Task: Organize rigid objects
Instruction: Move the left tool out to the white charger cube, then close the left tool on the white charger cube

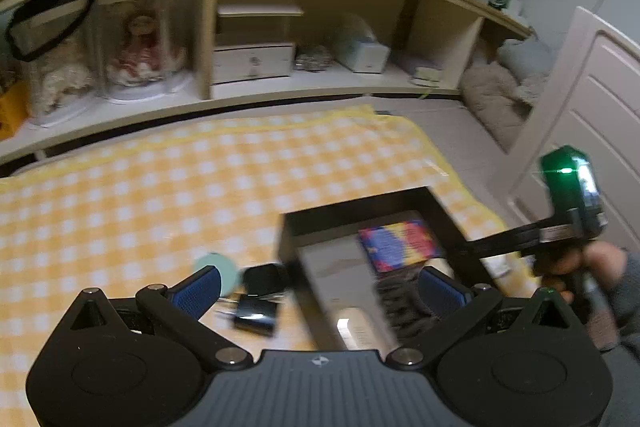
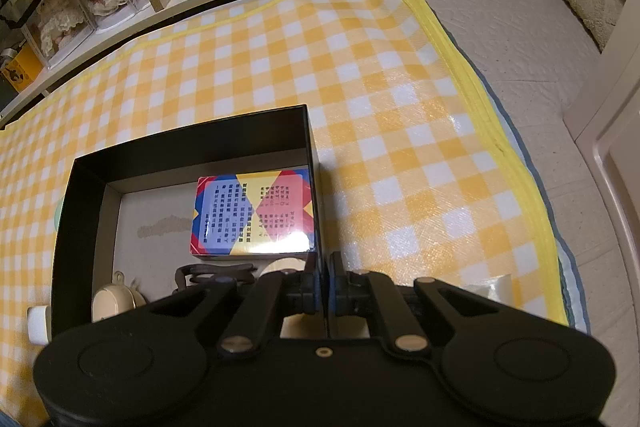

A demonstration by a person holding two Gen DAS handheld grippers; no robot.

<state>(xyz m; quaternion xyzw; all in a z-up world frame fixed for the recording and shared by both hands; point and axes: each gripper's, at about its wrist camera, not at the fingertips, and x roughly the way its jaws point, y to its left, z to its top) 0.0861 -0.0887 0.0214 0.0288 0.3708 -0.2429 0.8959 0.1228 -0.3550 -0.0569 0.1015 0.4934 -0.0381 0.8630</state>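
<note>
Black box (image 2: pixel 192 155) sits open on the yellow-checked mat (image 2: pixel 360 75), serving as landmark. Inside it, against the right wall, lies a colourful printed card pack (image 2: pixel 252 215), flat, face up. Nearer the camera than the pack, still inside the box, a dark strap-like item (image 2: pixel 212 273) and a cream round object (image 2: pixel 114 301), both partly hidden. Right gripper (image 2: pixel 325 291): fingers pressed narrow onto the box's right wall, pinching it near the front corner. Left gripper (image 1: pixel 316 287): fingers (image 1: pixel 196 291) spread wide, nothing between the pads, hovering over the box's left side; view blurred. Just left of the box on the mat: a pale green disc (image 1: pixel 218 271) and small black items (image 1: pixel 260 303), details unreadable. A hand (image 1: pixel 580 267) grips the right tool's handle, right of the box.
</note>
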